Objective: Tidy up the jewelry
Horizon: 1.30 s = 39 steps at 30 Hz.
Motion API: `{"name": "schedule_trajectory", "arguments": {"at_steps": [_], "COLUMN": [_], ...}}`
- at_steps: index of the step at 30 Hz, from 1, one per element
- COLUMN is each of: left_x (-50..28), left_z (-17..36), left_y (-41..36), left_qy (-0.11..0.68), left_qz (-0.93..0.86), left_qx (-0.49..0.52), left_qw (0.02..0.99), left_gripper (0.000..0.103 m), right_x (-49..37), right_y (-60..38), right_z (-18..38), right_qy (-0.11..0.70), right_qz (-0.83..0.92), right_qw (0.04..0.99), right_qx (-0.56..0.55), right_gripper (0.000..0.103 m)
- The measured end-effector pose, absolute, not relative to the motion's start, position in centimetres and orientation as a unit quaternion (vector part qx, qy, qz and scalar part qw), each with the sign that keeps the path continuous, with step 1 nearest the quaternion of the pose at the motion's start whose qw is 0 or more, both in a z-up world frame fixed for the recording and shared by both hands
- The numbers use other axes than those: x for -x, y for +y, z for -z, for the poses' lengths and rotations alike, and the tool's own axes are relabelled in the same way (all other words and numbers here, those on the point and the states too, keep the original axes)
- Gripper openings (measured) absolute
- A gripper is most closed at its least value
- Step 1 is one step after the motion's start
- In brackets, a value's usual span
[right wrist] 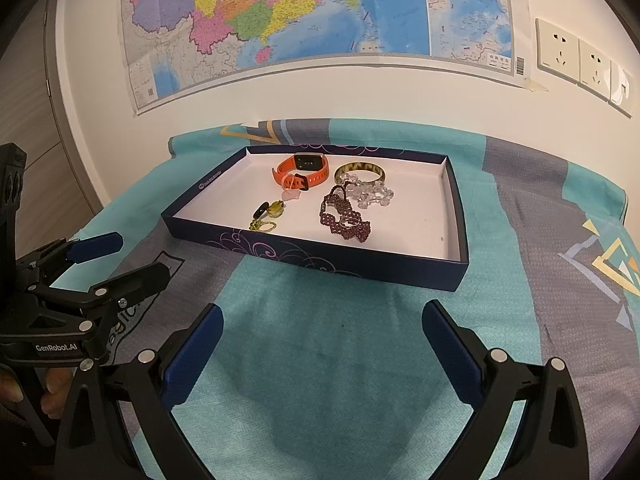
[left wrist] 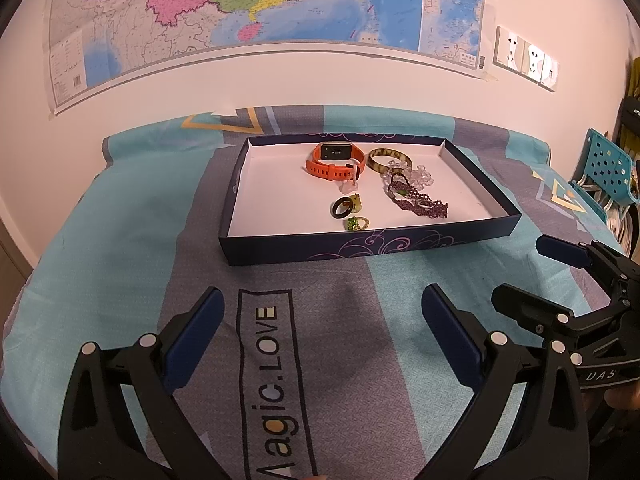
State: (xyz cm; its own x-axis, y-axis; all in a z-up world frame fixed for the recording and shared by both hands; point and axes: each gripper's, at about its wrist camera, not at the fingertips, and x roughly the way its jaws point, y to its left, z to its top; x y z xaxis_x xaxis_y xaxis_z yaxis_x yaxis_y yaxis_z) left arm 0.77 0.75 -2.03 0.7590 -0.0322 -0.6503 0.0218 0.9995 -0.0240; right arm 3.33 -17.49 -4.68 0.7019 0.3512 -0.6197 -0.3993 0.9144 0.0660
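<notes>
A dark blue box lid (left wrist: 360,246) (right wrist: 320,258) with a white inside lies on the cloth-covered table. In it lie an orange smartwatch (left wrist: 334,160) (right wrist: 302,170), a mottled bangle (left wrist: 390,159) (right wrist: 359,171), a clear bead bracelet (left wrist: 420,176) (right wrist: 372,194), a purple bead bracelet (left wrist: 418,202) (right wrist: 346,220), a black ring (left wrist: 342,209) (right wrist: 260,211) and green rings (left wrist: 357,223) (right wrist: 262,225). My left gripper (left wrist: 322,316) and right gripper (right wrist: 322,330) are both open and empty, in front of the box.
A teal and grey patterned cloth (left wrist: 120,220) (right wrist: 560,220) covers the table. A map (left wrist: 260,8) and wall sockets (right wrist: 580,60) are on the wall behind. A teal plastic chair (left wrist: 604,168) stands at the right.
</notes>
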Motion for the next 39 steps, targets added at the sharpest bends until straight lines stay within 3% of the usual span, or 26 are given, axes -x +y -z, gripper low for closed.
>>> {"name": "schedule_trajectory", "arguments": {"at_steps": [33, 39], "left_x": [-0.6, -1.3], "left_z": [1.9, 2.6], "left_y": [0.4, 1.2], "left_qy": [0.334, 0.361], "left_qz": [0.019, 0.017], "left_qx": [0.001, 0.016], "left_qw": [0.942, 0.932], "left_gripper": [0.097, 0.097], "right_x": [-3.4, -3.8], "right_y": [-17.9, -19.7], "right_z": [4.5, 4.6], "right_qy": [0.326, 0.338], "right_qz": [-0.201, -0.197], "right_qw": [0.923, 0.919], "right_qx": [0.036, 0.053], "right_gripper": [0.096, 0.096]}}
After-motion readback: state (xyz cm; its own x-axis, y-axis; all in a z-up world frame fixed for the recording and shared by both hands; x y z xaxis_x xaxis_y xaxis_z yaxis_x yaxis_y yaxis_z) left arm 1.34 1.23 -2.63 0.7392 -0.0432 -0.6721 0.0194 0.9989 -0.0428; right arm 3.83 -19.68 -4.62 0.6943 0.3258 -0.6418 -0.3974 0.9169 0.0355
